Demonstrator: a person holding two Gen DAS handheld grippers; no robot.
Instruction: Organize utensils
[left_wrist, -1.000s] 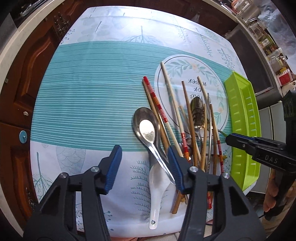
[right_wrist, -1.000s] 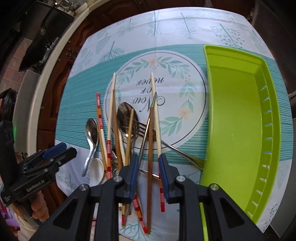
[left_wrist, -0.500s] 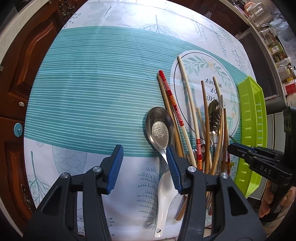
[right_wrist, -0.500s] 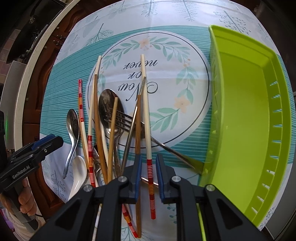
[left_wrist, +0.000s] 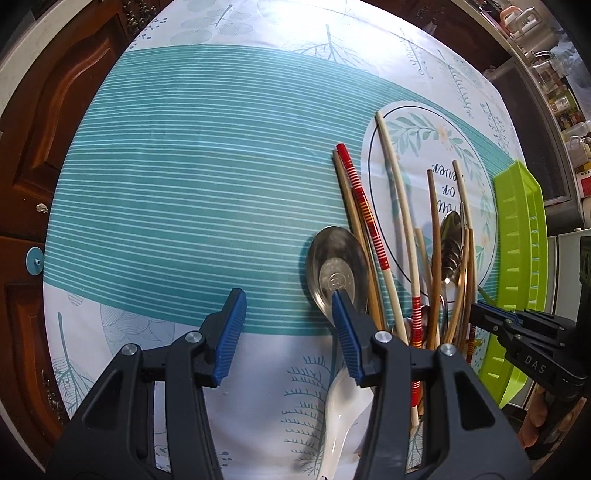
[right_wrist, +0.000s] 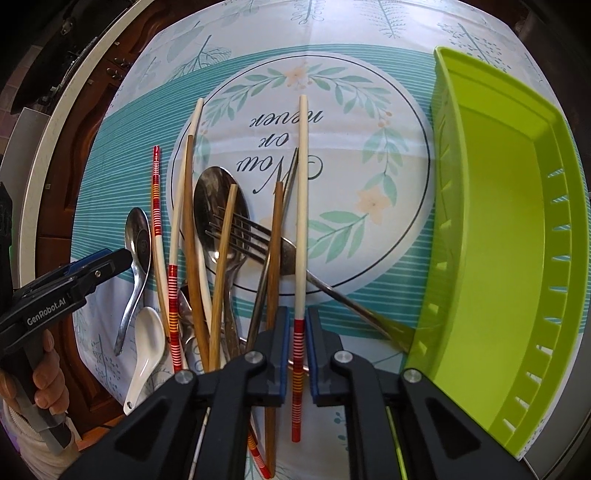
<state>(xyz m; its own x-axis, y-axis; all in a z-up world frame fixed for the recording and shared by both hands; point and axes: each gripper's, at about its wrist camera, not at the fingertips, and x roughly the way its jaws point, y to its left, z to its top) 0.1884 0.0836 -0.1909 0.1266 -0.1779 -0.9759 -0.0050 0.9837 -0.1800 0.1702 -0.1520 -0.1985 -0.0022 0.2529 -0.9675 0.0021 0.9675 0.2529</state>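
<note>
A pile of utensils lies on the tablecloth: wooden and red-striped chopsticks, a fork (right_wrist: 251, 236), a large metal spoon (right_wrist: 218, 206), a smaller metal spoon (left_wrist: 338, 258) and a white ceramic spoon (left_wrist: 343, 413). My right gripper (right_wrist: 297, 325) points down and is shut on a cream chopstick (right_wrist: 303, 184), just where its red-striped end begins. My left gripper (left_wrist: 288, 299) hangs open over the cloth, left of the pile. Its right finger overlaps the smaller spoon's bowl, and nothing lies between its jaws. Both grippers also appear in the opposite views, the left gripper (right_wrist: 110, 262) and the right gripper (left_wrist: 480, 314).
A bright green slotted tray (right_wrist: 498, 221) with nothing in it lies to the right of the pile, and the fork's handle reaches under its near corner. Dark wooden cabinet doors (left_wrist: 55, 129) stand beyond the table's left edge. A person's hand (right_wrist: 44, 384) holds the left gripper's handle.
The right jaws have closed in on the cream chopstick. Both grippers have sunk closer to the table, so the utensils look larger.
</note>
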